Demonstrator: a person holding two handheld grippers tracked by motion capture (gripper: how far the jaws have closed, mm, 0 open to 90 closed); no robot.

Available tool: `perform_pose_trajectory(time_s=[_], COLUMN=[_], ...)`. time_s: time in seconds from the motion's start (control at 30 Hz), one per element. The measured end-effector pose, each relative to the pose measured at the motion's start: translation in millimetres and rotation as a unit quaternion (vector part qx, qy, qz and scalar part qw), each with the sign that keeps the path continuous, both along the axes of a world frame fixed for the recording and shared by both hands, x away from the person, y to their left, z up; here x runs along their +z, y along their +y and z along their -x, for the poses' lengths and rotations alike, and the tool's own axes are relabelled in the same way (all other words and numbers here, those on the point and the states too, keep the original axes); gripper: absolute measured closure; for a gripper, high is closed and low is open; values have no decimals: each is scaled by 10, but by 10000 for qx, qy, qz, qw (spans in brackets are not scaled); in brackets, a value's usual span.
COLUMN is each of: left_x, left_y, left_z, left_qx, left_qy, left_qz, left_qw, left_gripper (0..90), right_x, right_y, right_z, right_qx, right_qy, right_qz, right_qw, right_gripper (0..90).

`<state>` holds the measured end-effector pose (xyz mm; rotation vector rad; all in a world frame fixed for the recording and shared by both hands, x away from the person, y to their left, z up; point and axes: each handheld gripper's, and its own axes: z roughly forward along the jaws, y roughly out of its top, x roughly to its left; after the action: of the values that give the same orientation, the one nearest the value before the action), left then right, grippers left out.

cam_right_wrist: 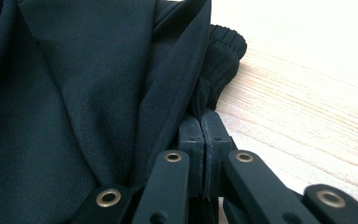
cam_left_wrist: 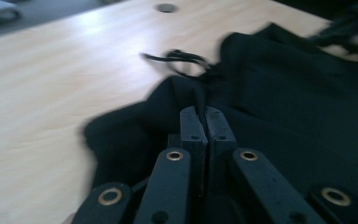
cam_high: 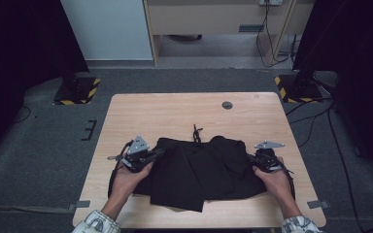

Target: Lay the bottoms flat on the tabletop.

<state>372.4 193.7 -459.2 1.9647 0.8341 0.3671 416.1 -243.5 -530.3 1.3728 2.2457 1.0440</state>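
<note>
The left gripper (cam_high: 151, 155) has its jaws closed on the left edge of the black garment (cam_high: 199, 170), and the right gripper (cam_high: 255, 159) is closed on its right edge, beside the elastic waistband (cam_right_wrist: 221, 51). The garment lies folded on the near half of the wooden table (cam_high: 175, 114), its drawstring (cam_high: 195, 132) lying on the bare wood behind it.

From my seat, the far half of the wooden table (cam_high: 175, 111) lies bare and open to either gripper, broken only by a round cable port (cam_high: 227, 105) far right of centre. The black garment (cam_high: 199, 170) spreads across the near middle, its drawstring (cam_high: 195, 132) trailing toward the far side. Narrow bare strips run along the left and right table edges.
</note>
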Motion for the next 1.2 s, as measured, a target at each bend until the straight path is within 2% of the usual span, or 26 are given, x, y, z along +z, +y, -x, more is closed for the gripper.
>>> perform_pose_trajectory(time_s=[0.1, 0.23, 0.3, 0.37, 0.43, 0.47, 0.53, 0.6, 0.67, 0.73, 0.8, 0.83, 0.87, 0.93, 0.97, 1.03, 1.07, 1.13, 1.2], left_x=[89, 424, 596, 675, 618, 536, 297, 24, -208, -390, -478, -492, -498, -497, -497, -473, -437, -334, -216], left_y=[-62, -61, -75, -114, -163, -193, -252, -291, -338, -383, -440, -456, -457, -428, -417, -386, -362, -312, -259], left_z=[32, -38, -25, 9, 60, 85, 125, 149, 179, 215, 264, 286, 298, 282, 268, 239, 234, 249, 263], left_qx=[-38, 36, -32, -181, -326, -392, -496, -599, -673, -796, -1048, -1171, -1251, -1125, -1082, -951, -911, -908, -883], left_qy=[-132, -401, -571, -615, -550, -453, -222, 121, 344, 573, 709, 794, 847, 820, 815, 749, 732, 548, 397], left_qz=[25, 160, 248, 205, 57, -42, -318, -369, -483, -579, -871, -962, -1008, -902, -891, -839, -727, -505, -379], left_qw=[9999, 9991, 9981, 9977, 9979, 9982, 9980, 9974, 9960, 9935, 9881, 9853, 9834, 9861, 9868, 9891, 9905, 9931, 9946], left_gripper=[871, 872, 872, 872, 871, 871, 870, 869, 869, 870, 869, 865, 857, 828, 787, 643, 576, 516, 464], right_x=[-4, -3, -5, -5, -5, -5, -5, -6, -5, -6, -7, -8, -9, -9, -10, -10, -9, -10, -9], right_y=[-2, -3, -6, -7, -7, -7, -8, -8, -9, -14, -17, -20, -21, -22, -24, -23, -22, -23, -25], right_z=[1, 0, 0, -1, 0, 0, 0, 0, -1, -2, -4, -6, -6, -8, -9, -8, -7, -8, -9], right_qx=[-13, -17, -22, -18, -18, -18, -20, -18, -10, 7, 12, 13, -2, 17, 10, 8, 5, 6, -6], right_qy=[-9, -1, 8, 8, 7, 6, 16, 10, 22, 20, 19, 17, 23, 19, 21, 21, 26, 24, 43], right_qz=[-18, -24, -46, -49, -47, -45, -61, -54, -58, -66, -74, -84, -106, -99, -108, -107, -106, -110, -135], right_qw=[10000, 10000, 10000, 10000, 10000, 10000, 10000, 10000, 10000, 10000, 10000, 10000, 9999, 9999, 9999, 9999, 9999, 9999, 9999], right_gripper=[891, 891, 891, 891, 891, 891, 891, 891, 891, 890, 890, 890, 890, 890, 890, 889, 888, 886, 884])
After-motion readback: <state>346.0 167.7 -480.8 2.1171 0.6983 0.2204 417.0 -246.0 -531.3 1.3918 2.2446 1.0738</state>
